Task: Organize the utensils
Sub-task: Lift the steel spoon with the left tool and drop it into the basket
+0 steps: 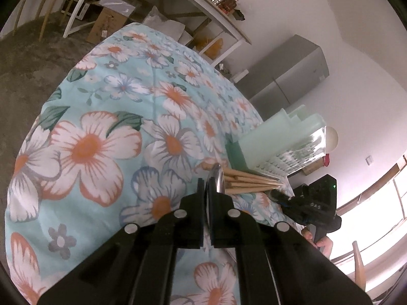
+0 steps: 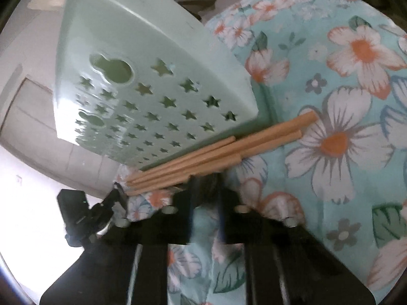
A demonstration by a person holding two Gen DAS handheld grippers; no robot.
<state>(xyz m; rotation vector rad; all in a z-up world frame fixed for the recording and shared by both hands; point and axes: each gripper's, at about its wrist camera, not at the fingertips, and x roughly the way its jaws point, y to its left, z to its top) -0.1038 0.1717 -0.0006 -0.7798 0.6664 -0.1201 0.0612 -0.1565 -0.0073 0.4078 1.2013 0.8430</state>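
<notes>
Your left gripper (image 1: 209,190) is clenched on a thin metal utensil (image 1: 216,178), probably a spoon; its shiny end pokes out just past the fingertips, touching the near ends of the wooden chopsticks (image 1: 248,181). Your right gripper (image 2: 206,190) is blurred; its jaws read as closed right at the lower edge of the same bundle, but you cannot tell from the right wrist view whether a stick is actually pinched.

The chopsticks (image 2: 216,151), at least 4 of them, lie flat on the floral cloth (image 1: 106,117) against the foot of the pale green star-holed holder (image 2: 157,76). Their long axis runs along that wall: in the right wrist view the blunt ends point up and to the right, the thin tips down and to the left.

Before you lift, check each grip is firm. Raise the spoon slowly so it does not scatter the sticks, then tip it upright over the holder's open top (image 1: 292,124).
</notes>
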